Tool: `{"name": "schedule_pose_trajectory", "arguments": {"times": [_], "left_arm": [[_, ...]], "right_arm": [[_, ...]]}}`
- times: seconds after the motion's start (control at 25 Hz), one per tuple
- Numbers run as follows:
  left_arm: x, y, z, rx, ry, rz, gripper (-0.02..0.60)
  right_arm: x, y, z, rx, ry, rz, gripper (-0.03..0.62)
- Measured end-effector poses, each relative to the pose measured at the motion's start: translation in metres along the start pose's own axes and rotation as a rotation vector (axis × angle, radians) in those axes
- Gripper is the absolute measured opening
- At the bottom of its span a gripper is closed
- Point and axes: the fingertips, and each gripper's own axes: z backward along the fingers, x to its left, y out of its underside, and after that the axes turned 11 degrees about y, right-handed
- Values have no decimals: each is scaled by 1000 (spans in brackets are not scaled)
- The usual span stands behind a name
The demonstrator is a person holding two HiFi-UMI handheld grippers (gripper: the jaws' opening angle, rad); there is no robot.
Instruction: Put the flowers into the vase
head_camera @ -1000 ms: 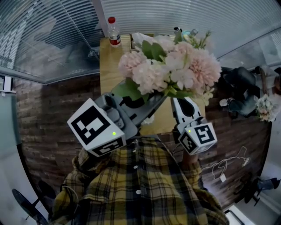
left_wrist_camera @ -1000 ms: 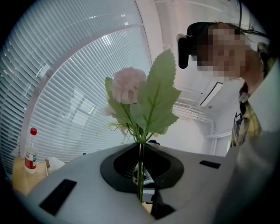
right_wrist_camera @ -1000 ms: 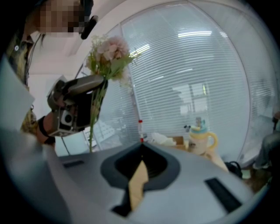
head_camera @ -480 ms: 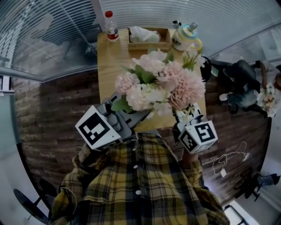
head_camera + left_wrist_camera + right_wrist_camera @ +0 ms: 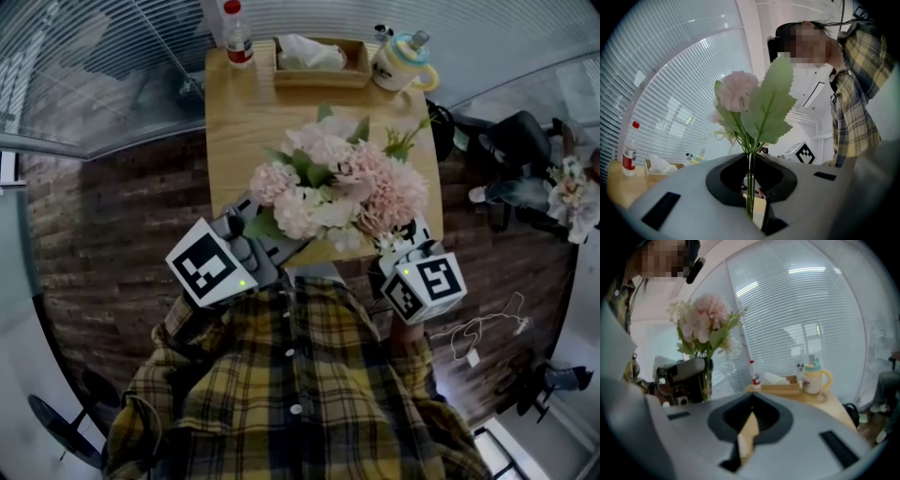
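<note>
A bouquet (image 5: 333, 187) of pale pink and cream flowers with green leaves hangs over the near half of the wooden table (image 5: 244, 122). My left gripper (image 5: 298, 246) is shut on its thin green stems (image 5: 751, 178), which rise upright from between the jaws. In the right gripper view the bouquet (image 5: 705, 322) stands to the left above the left gripper (image 5: 682, 371). My right gripper (image 5: 403, 234) sits just right of the bouquet, partly under the blooms; its jaws (image 5: 746, 437) stand together with nothing in them. No vase shows in any view.
At the table's far edge stand a red-capped bottle (image 5: 234, 28), a wooden tissue box (image 5: 319, 58) and a yellow-handled mug (image 5: 398, 64). A dark chair (image 5: 511, 159) and another bunch of flowers (image 5: 570, 192) are to the right. Window blinds lie beyond the table.
The left gripper has sunk with the bouquet, which now looks smaller and sits lower over the table's near half. The right gripper has hardly shifted.
</note>
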Motion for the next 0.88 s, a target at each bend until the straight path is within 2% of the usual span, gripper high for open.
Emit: {"name": "schedule_pose_trajectory", "arguments": {"times": [0.32,0.88], "left_arm": [[-6,31,5,93,25,13,32],[0,60,5,231,19,6,55]], "right_arm": [[5,10,-2,18,-11,1,12],[-3,17,-9,31,-17,-11,12]]}}
